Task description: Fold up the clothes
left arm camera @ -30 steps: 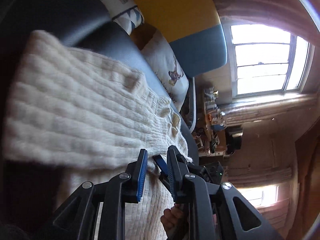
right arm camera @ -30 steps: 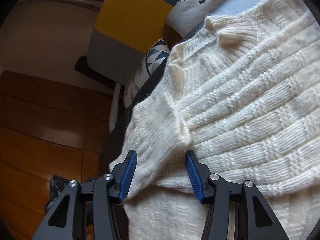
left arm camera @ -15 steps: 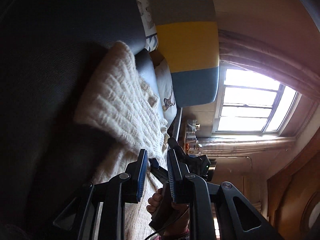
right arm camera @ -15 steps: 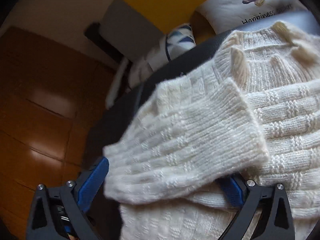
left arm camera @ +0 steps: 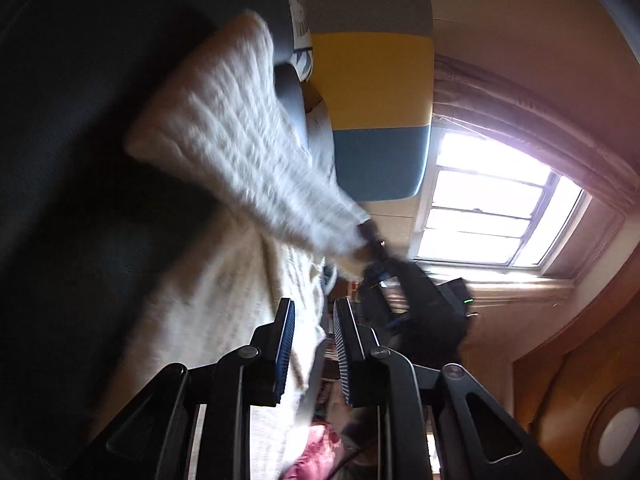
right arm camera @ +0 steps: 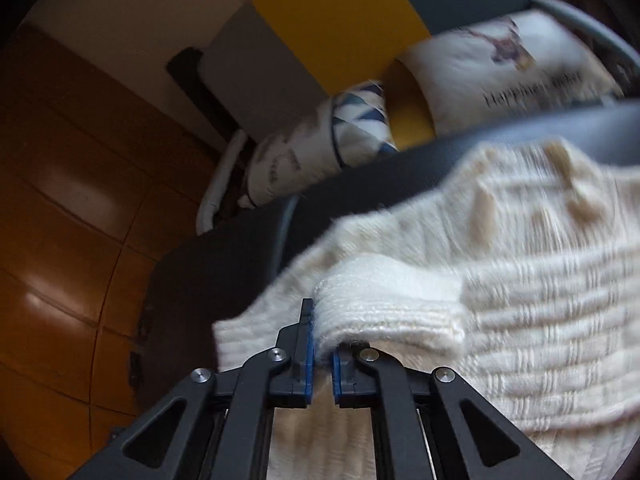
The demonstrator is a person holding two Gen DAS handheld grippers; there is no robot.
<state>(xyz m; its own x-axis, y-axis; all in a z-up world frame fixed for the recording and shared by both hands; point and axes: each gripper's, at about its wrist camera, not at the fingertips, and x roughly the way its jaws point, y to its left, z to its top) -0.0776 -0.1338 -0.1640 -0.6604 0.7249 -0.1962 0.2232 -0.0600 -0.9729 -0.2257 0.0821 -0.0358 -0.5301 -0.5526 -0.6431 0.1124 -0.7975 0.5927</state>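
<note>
A cream knitted sweater (right arm camera: 520, 312) lies on a dark grey cushioned surface (right arm camera: 224, 264). My right gripper (right arm camera: 322, 344) is shut on the folded cuff of its sleeve (right arm camera: 384, 304), with the knit pinched between the blue pads. In the left wrist view, that sleeve (left arm camera: 240, 148) is stretched up off the body of the sweater (left arm camera: 208, 320) toward the right gripper (left arm camera: 376, 256). My left gripper (left arm camera: 314, 320) sits low by the sweater's edge. Its jaws stand apart, the pads press on nothing, and the sweater's hem shows behind the gap.
Two printed pillows (right arm camera: 500, 76) (right arm camera: 320, 148) lean at the far end against a grey, yellow and blue backrest (left arm camera: 376, 80). A bright window (left arm camera: 488, 208) is beyond. Wooden floor (right arm camera: 60, 220) lies beside the cushion. A pink sleeve (left arm camera: 312, 452) shows under the left gripper.
The right gripper's jaws spread wide around the sleeve cuff, then shut on it and lifted it. The left gripper sank, rolled and kept the same gap.
</note>
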